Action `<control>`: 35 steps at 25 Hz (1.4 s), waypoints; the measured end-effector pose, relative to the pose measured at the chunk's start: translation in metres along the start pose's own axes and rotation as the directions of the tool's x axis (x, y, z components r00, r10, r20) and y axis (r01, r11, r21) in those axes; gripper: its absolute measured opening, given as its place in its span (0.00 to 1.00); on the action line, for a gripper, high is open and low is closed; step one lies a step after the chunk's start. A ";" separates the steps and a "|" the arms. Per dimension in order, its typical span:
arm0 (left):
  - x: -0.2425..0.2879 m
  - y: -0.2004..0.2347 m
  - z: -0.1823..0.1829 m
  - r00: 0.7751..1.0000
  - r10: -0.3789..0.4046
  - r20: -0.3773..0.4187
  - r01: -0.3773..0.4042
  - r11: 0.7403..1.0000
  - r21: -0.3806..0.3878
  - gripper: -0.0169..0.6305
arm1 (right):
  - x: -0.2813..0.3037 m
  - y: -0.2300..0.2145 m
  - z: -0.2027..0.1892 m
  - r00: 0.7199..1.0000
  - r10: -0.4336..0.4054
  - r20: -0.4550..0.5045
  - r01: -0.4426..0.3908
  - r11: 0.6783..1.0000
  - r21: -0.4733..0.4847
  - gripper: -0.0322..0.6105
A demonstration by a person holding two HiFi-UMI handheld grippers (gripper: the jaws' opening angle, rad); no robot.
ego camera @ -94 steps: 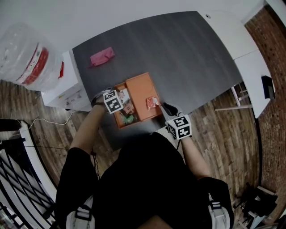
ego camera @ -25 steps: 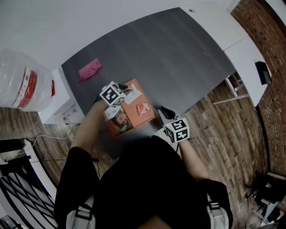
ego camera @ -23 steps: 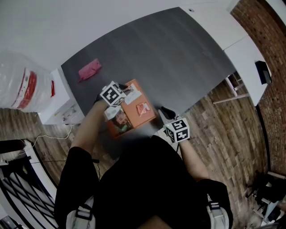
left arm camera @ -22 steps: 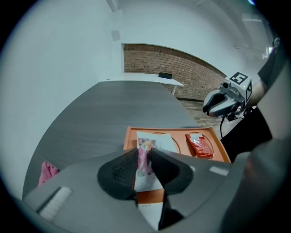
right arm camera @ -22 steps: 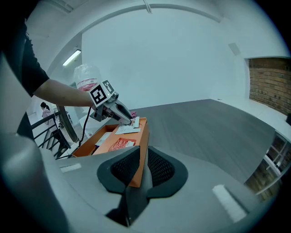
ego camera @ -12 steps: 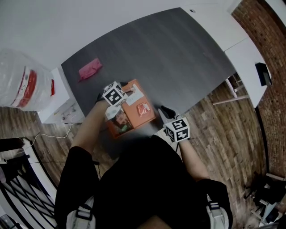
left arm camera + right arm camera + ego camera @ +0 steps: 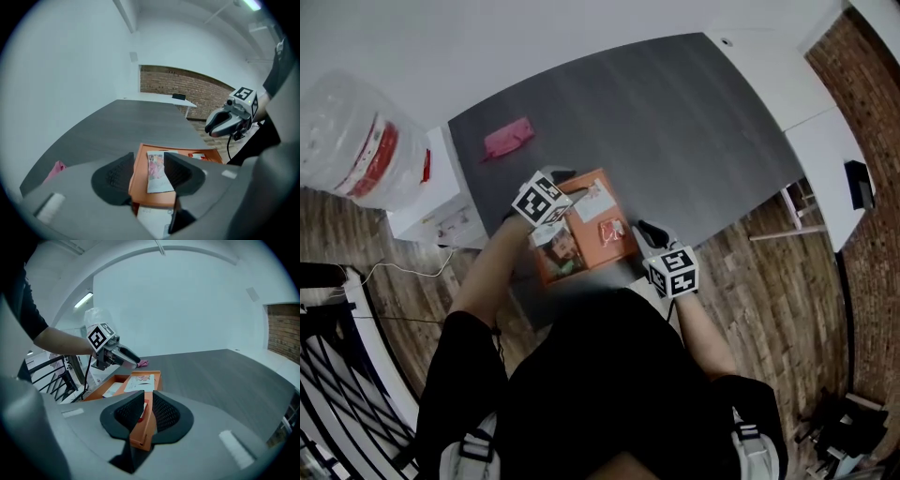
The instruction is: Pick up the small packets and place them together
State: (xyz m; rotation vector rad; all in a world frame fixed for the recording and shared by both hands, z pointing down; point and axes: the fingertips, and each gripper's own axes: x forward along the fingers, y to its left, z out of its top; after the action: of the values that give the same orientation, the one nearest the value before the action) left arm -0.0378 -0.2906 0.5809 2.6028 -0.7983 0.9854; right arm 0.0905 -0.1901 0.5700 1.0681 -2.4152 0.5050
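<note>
The jaws of my left gripper (image 7: 149, 163) stand well apart, having just been opening, and the pads press on nothing. Seen in the gap between them is a white-bordered printed paper packet (image 7: 157, 174), lying flat on the flat orange plastic tray (image 7: 137, 183). The print on its face is pink and green, and its near edge is plain white.

The jaws of my right gripper (image 7: 146, 404) are nearly together, clamped on the tray's upright rim at the corner nearest me.

From the head view, a small red foil packet (image 7: 611, 230) lies on the tray at five o'clock of the printed one, apart from it. More printed packets (image 7: 558, 248) sit in the tray's sunken compartment at seven o'clock.

The tray sits just inside the near edge of the dark grey wood-grain table (image 7: 675, 122), so I have little room toward six o'clock. From twelve round to three o'clock the tabletop runs open to its far corners. A pink soft pouch (image 7: 508, 141) lies at ten o'clock of the tray, well apart, close to the table's left edge.
</note>
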 end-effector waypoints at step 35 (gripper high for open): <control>-0.010 -0.087 -0.145 0.944 -0.080 -0.320 0.081 0.997 -0.010 0.52 | 0.024 0.052 0.004 0.987 0.160 -0.017 -0.161 0.985 -0.063 0.14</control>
State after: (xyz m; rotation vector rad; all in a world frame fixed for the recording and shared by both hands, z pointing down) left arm -0.0723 -0.1559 0.6788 2.3655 -0.6018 1.3386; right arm 0.0357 -0.1734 0.5723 0.8455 -2.5023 0.4806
